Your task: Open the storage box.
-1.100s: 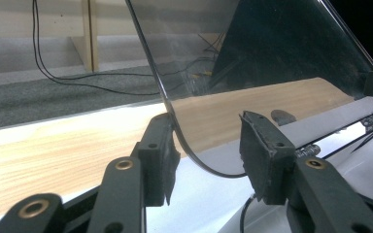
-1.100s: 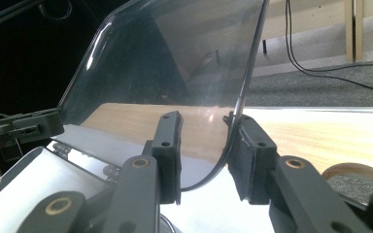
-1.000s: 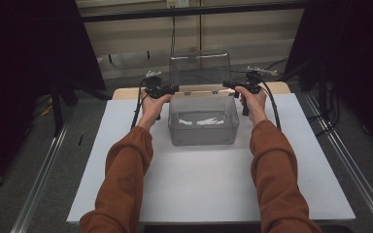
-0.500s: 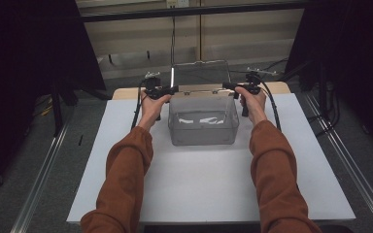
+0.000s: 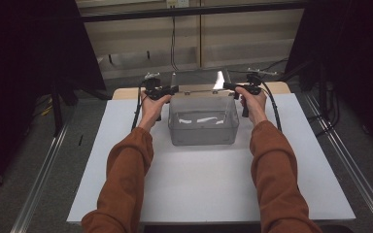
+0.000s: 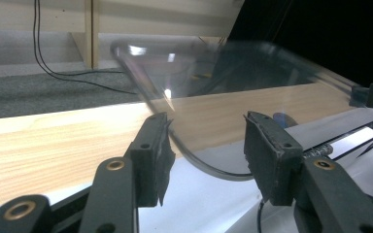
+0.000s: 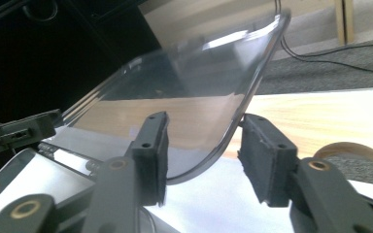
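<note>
From the high view, I held my left gripper (image 5: 167, 90) and my right gripper (image 5: 229, 87) at the two far corners of the clear plastic bin (image 5: 203, 121), which stood on the white board (image 5: 199, 184) towards its far edge. The bin's clear lid (image 5: 197, 81) lay tipped back behind the bin, over the wooden table edge (image 5: 121, 93), with my two grippers at its left and right ends. My hands sat just beside the bin's side walls, sleeves running back towards me.

In the left gripper view, my left gripper (image 6: 206, 145) stood part open, its jaws having just been easing apart. The rounded corner of the lid (image 6: 213, 92) curved down between the two black pads (image 6: 153, 155). The left pad sat right against the lid's rim, while a clear gap showed between the rim and the right pad, so I was no longer pinching it. The wooden edge (image 6: 53, 145) and the white board lay beneath.

In the right gripper view, my right gripper (image 7: 201, 155) was likewise part open, its jaws having just been opening. The lid's other corner (image 7: 189, 111) hung between the pads (image 7: 260, 160), its edge close to the right pad and its lower curve near the left one, but I could not tell whether either pad touched it. The lid slanted up and away above the wood.
</note>
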A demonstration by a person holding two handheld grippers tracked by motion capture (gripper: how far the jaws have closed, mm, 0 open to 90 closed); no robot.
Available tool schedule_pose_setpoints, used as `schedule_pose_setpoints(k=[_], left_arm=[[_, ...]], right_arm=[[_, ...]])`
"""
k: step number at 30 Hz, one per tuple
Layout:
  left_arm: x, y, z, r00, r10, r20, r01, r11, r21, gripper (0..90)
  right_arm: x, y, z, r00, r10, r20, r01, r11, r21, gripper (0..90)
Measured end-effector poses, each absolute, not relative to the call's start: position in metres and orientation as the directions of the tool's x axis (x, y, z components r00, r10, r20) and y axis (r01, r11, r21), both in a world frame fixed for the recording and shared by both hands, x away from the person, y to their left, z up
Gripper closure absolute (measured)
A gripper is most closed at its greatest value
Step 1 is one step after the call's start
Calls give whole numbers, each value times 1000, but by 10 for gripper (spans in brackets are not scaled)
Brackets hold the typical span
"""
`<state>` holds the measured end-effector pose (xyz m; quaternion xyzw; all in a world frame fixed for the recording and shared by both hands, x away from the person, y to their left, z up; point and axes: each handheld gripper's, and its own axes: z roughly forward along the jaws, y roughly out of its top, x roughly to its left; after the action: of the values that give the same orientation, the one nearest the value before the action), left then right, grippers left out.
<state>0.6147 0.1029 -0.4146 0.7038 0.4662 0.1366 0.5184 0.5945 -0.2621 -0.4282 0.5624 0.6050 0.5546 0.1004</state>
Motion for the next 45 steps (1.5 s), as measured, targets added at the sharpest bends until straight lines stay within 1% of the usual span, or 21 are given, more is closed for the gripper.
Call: schedule_pose_setpoints(k=[2, 3, 4, 5, 6, 7, 8, 9, 10, 13, 15, 19, 25, 27, 30, 33, 36, 38, 40, 43, 45], left_arm=[[615, 103, -416, 532, 800, -278, 508, -40, 860, 520], [614, 103, -416, 528, 800, -283, 500, -23, 866, 524], [615, 103, -417, 515, 810, -279, 510, -28, 860, 508], [615, 104, -418, 511, 813, -280, 510, -24, 860, 466], [615, 104, -418, 510, 813, -282, 510, -21, 860, 458], [615, 103, -417, 508, 813, -285, 507, -15, 862, 440], [614, 103, -417, 518, 809, -279, 501, -22, 865, 435], [614, 102, -417, 530, 805, -265, 491, -37, 870, 418], [614, 102, -417, 531, 808, -255, 482, -40, 875, 418], [614, 103, -416, 530, 808, -256, 483, -40, 875, 390], [613, 104, -416, 538, 808, -238, 469, -53, 881, 360], [609, 104, -415, 545, 809, -221, 451, -61, 890, 306], [605, 109, -414, 543, 817, -196, 413, -56, 909, 226], [605, 110, -411, 552, 813, -187, 404, -65, 913, 177], [603, 111, -407, 549, 816, -180, 396, -64, 916, 146], [600, 111, -406, 557, 811, -181, 386, -59, 921, 113], [596, 111, -404, 561, 812, -161, 367, -70, 927, 77], [593, 112, -406, 559, 810, -175, 368, -53, 928, 60], [590, 112, -408, 580, 800, -153, 346, -72, 935, 38], [586, 113, -407, 595, 788, -160, 334, -61, 941, 32], [582, 113, -407, 609, 778, -153, 302, -50, 952, 29]], right_arm=[[594, -263, -428, -345, 805, 483, 564, -233, 792, 533], [594, -264, -427, -345, 803, 486, 558, -241, 794, 558], [594, -265, -426, -331, 806, 490, 547, -259, 796, 534], [593, -266, -425, -315, 827, 466, 536, -251, 806, 520], [593, -267, -424, -296, 850, 435, 530, -233, 816, 480], [593, -269, -423, -280, 861, 424, 514, -239, 824, 472], [592, -270, -422, -283, 856, 432, 498, -254, 829, 482], [591, -269, -420, -304, 857, 416, 489, -234, 840, 480], [590, -269, -419, -310, 869, 387, 488, -204, 849, 468], [587, -270, -417, -320, 866, 383, 475, -203, 856, 445], [584, -268, -416, -330, 878, 348, 453, -176, 874, 416], [580, -265, -416, -345, 882, 322, 446, -147, 883, 360], [575, -262, -413, -349, 890, 292, 431, -123, 894, 207], [573, -259, -410, -354, 897, 265, 424, -98, 900, 148], [573, -258, -408, -361, 900, 244, 410, -81, 908, 134], [572, -254, -408, -357, 899, 254, 415, -91, 905, 52], [568, -250, -408, -372, 901, 223, 396, -64, 916, 49], [565, -248, -408, -370, 899, 233, 391, -77, 917, 41], [560, -246, -409, -382, 900, 210, 375, -57, 925, 37], [554, -245, -409, -377, 905, 194, 344, -58, 937, 37], [550, -244, -409, -372, 916, 151, 322, -25, 946, 35]])
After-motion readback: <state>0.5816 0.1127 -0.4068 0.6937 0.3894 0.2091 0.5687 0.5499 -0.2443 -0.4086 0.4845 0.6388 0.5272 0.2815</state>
